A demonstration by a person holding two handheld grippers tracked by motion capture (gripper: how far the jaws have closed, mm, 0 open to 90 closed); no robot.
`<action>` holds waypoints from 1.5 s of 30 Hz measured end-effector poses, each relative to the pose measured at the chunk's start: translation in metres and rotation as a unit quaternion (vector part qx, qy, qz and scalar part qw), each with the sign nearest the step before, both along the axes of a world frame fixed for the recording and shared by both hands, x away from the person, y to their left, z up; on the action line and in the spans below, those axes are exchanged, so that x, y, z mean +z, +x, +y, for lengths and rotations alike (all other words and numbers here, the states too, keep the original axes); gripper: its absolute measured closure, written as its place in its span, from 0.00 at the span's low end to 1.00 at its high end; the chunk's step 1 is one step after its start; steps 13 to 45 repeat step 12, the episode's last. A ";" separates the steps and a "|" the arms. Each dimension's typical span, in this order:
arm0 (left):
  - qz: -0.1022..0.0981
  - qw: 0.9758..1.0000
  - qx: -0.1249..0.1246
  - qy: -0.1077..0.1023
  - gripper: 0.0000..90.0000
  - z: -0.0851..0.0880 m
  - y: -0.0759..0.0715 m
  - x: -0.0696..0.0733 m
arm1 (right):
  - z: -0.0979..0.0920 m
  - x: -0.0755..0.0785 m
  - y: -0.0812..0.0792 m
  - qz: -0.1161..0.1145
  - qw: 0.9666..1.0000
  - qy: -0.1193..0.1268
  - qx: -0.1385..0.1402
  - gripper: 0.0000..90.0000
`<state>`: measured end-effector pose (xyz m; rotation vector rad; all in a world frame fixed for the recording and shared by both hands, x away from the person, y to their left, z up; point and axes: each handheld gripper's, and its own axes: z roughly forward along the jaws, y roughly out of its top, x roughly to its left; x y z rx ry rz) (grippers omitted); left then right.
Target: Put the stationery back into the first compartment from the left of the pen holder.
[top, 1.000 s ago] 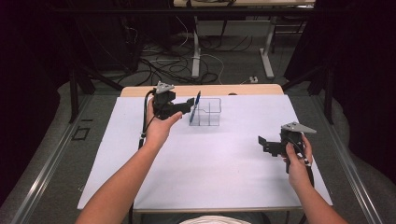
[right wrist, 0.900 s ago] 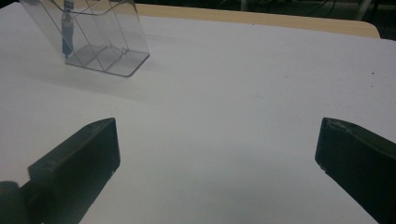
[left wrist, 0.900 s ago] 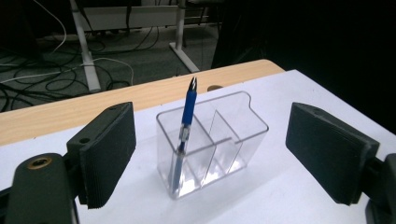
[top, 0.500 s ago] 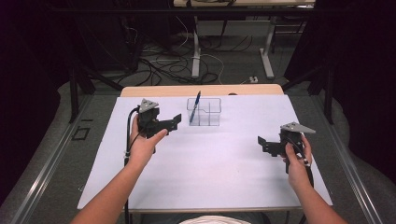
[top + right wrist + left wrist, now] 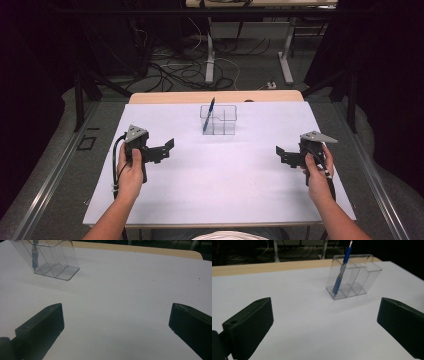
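Blue pen (image 5: 209,114) leaning upright in the left compartment of a clear organiser (image 5: 218,120), near the far edge of the white surface (image 5: 220,185). Left claw (image 5: 167,147) well short of the organiser, jaws just opened wide, nothing between them. Right claw (image 5: 281,154) at the right side, jaws likewise apart and empty. Bare white sheet between both claws and the organiser. Cables (image 5: 170,65) and desk legs (image 5: 286,55) on the floor beyond.

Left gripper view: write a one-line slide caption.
Blue pen leaning in a clear holder beyond open jaws.
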<state>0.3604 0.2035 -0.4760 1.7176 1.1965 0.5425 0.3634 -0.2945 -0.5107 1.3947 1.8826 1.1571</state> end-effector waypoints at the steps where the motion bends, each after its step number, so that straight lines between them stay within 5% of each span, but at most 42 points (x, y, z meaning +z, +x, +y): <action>1: 0.003 1.000 0.001 0.006 0.00 0.002 -0.001 -0.002 | 0.000 0.000 0.000 0.000 1.000 0.000 0.001 0.00; 12: 0.035 0.999 0.026 0.017 0.02 0.025 -0.001 -0.024 | 0.001 -0.004 0.002 0.012 1.000 -0.007 -0.009 0.00; 45: 0.035 0.999 0.026 0.017 0.02 0.025 -0.001 -0.024 | 0.001 -0.004 0.002 0.012 1.000 -0.007 -0.009 0.00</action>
